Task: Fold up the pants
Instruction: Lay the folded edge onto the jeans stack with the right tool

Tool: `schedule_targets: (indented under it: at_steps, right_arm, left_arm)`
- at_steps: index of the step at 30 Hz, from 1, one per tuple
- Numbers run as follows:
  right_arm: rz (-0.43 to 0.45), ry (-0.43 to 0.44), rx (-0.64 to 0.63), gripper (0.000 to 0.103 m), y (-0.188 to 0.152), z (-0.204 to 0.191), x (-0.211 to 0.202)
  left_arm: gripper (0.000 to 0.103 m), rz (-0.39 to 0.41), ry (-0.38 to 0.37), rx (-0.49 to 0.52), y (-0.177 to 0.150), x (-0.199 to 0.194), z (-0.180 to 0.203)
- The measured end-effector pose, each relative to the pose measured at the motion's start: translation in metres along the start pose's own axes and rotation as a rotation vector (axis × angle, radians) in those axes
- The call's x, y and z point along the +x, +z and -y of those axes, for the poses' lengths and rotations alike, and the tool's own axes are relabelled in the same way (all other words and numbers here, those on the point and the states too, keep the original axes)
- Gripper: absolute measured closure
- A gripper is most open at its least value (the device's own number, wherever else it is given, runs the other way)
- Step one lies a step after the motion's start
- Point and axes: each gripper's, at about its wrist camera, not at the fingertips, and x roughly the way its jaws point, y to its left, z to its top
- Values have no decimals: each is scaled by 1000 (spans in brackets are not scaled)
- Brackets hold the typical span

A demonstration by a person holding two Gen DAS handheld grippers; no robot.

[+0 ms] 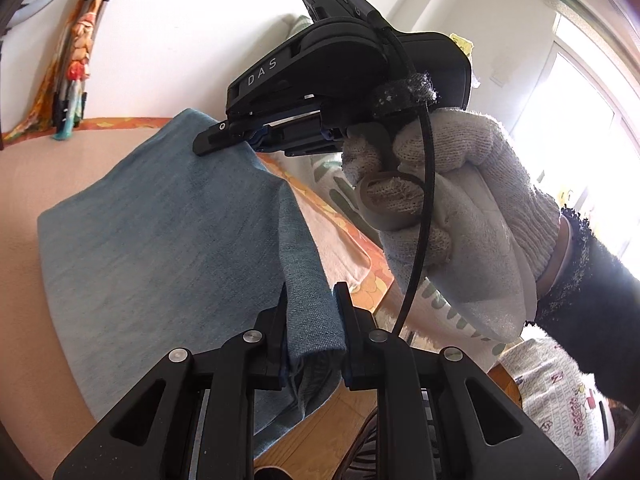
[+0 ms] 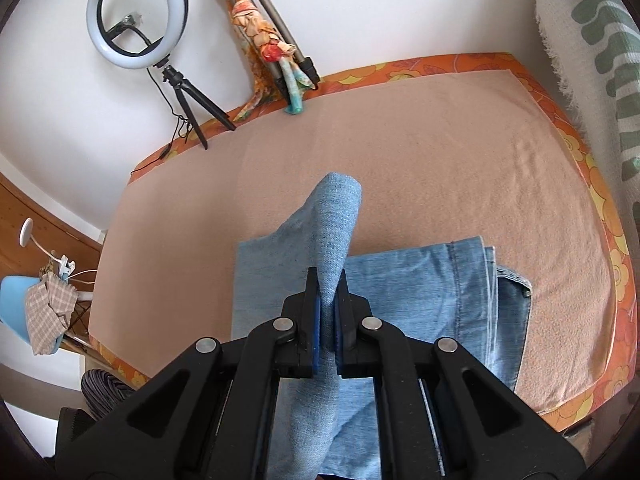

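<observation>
Light blue denim pants [image 2: 420, 292] lie partly folded on a peach blanket [image 2: 400, 152]. My right gripper [image 2: 329, 280] is shut on a raised fold of the denim, lifted above the flat part. In the left wrist view my left gripper [image 1: 311, 300] is shut on a bunched edge of the same pants [image 1: 160, 240], which stretch away as a taut sheet. The right gripper [image 1: 208, 142], held by a white-gloved hand [image 1: 460, 200], pinches the far edge of that sheet.
An orange floral cover [image 2: 600, 200] rims the bed under the blanket. A ring light on a tripod [image 2: 138, 16] and a scarf-wrapped stand [image 2: 272, 40] are against the white wall. A white and green patterned cloth [image 2: 600, 60] hangs at right. A blue chair [image 2: 24, 304] sits at left.
</observation>
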Motion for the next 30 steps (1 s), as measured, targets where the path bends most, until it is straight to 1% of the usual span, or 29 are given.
schedule_targets:
  at_steps: [5, 10, 17, 20, 24, 30]
  right_arm:
    - [-1, -24, 49, 97, -4, 33, -2]
    - [12, -52, 43, 97, -5, 50, -10]
    - [12, -77, 72, 98, -8, 82, -16]
    - [0, -88, 82, 98, -10, 95, -9]
    - [-39, -94, 102, 98, -17, 115, 10]
    - [-73, -71, 117, 98, -22, 131, 32]
  left_arm:
    - [87, -42, -21, 17, 6, 26, 2]
    - [87, -71, -40, 39, 16, 50, 2]
    - [87, -105, -67, 59, 26, 78, 3]
    - [87, -124, -68, 62, 30, 92, -6]
    - [87, -163, -66, 62, 29, 109, -15]
    - [87, -186, -61, 54, 28, 132, -17]
